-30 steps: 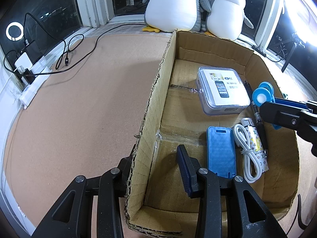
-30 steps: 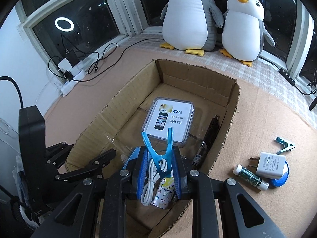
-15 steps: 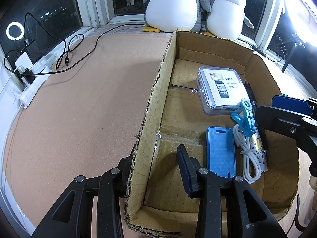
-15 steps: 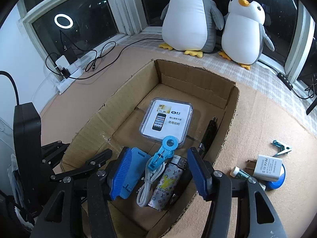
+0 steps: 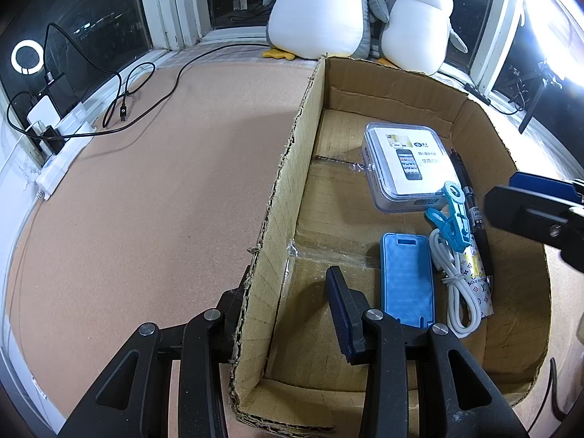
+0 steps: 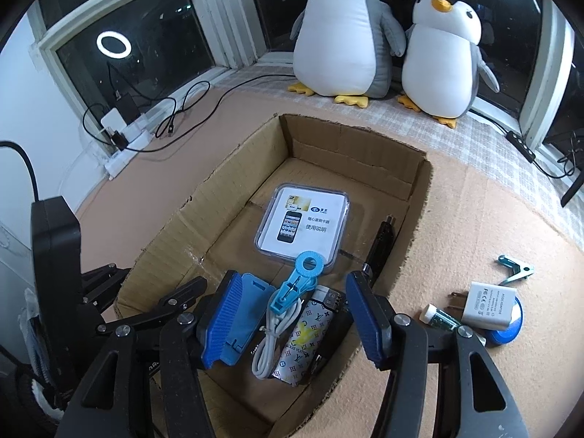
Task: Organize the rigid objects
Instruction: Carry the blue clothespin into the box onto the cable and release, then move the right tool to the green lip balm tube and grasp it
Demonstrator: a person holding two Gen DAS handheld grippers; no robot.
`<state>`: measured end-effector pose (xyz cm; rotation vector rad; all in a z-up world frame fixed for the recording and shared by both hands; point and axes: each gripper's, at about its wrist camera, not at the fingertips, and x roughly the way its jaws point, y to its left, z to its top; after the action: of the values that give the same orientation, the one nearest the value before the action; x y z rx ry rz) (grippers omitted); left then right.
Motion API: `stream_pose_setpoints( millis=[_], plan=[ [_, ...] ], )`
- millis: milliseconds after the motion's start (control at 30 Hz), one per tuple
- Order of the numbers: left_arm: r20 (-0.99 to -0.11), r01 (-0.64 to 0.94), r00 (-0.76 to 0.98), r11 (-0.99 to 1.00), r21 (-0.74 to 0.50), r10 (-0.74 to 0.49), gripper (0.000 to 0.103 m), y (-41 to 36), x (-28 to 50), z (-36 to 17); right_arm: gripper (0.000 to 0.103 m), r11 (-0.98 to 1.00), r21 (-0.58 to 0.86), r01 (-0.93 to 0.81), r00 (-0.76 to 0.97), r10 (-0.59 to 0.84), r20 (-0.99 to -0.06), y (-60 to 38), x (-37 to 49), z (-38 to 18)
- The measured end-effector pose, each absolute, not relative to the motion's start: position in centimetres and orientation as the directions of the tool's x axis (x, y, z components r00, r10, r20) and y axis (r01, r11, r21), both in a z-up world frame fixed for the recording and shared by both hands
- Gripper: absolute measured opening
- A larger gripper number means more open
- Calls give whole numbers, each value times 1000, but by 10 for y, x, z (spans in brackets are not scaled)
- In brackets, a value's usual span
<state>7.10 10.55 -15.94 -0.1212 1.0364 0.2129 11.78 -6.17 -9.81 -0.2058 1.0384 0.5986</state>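
Clutter inside the open brown cardboard box [image 6: 408, 197] is where trouble would come from. The light-blue plastic clothes peg with a ring end [image 6: 297, 281] lies loose in the box, propped on the coiled white charging cable [image 6: 272, 343] and the monogram-patterned rectangular lighter [image 6: 306, 332], with its ring toward the clear plastic case holding a phone-picture card [image 6: 303, 228]. It sits tilted on an uneven heap, not flat on the cardboard floor, so a nudge could tip it off or tangle it in the cable.

The right tongs [image 6: 292, 323] stand apart with nothing pressed between the blue pads; the peg lies below and between them, free. If they draw back low, a finger could catch the peg's ring or the cable loop and drag things out. Beside the cable a blue rectangular phone-shaped case [image 5: 405, 277] lies flat, and a black pen [image 5: 474, 219] runs along the far wall; both leave little bare floor for more pieces.

The left tongs [image 5: 288, 314] are closed narrow, gripping the box's near side wall between their fingers. That wall is ragged at its top edge; a harder pull could tear it or skew the box.

Outside, on the tan table [image 6: 474, 219], a white plug adapter [image 6: 489, 304], a small green-banded tube [image 6: 440, 317], a blue round disc [image 6: 509, 332] and a teal metal clip [image 6: 514, 270] wait near each other. The adapter overlaps the disc, so gripping one may shove the other, or roll the tube away
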Motion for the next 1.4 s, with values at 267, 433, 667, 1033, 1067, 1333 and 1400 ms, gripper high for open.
stream_pose_setpoints(
  millis=[267, 433, 667, 1033, 1067, 1333, 1400],
  plan=[
    [-863, -233, 491, 973, -2, 116, 40, 106, 71, -160, 55, 853, 190, -487, 409, 414, -813, -107, 110, -77],
    [-863, -233, 492, 973, -2, 116, 40, 106, 70, -160, 55, 887, 220, -406, 440, 401, -804, -153, 107, -75],
    [-863, -230, 492, 973, 0, 117, 40, 107, 70, -160, 55, 926, 234, -296, 449, 351, -822, -210, 111, -90],
    [-863, -229, 492, 973, 2, 118, 40, 107, 70, -160, 55, 913, 192, -359, 394, 335, -856, -206, 136, -123],
    [-863, -230, 492, 973, 2, 118, 40, 107, 70, -161, 55, 911, 193, -365, 386, 337, -859, -204, 139, -126],
    [-863, -230, 492, 973, 3, 119, 40, 107, 70, -161, 55, 905, 193, -380, 355, 335, -872, -200, 157, -138],
    [-863, -229, 492, 973, 3, 118, 40, 107, 70, -161, 55, 902, 194, -386, 349, 337, -874, -198, 159, -140]
  ],
)
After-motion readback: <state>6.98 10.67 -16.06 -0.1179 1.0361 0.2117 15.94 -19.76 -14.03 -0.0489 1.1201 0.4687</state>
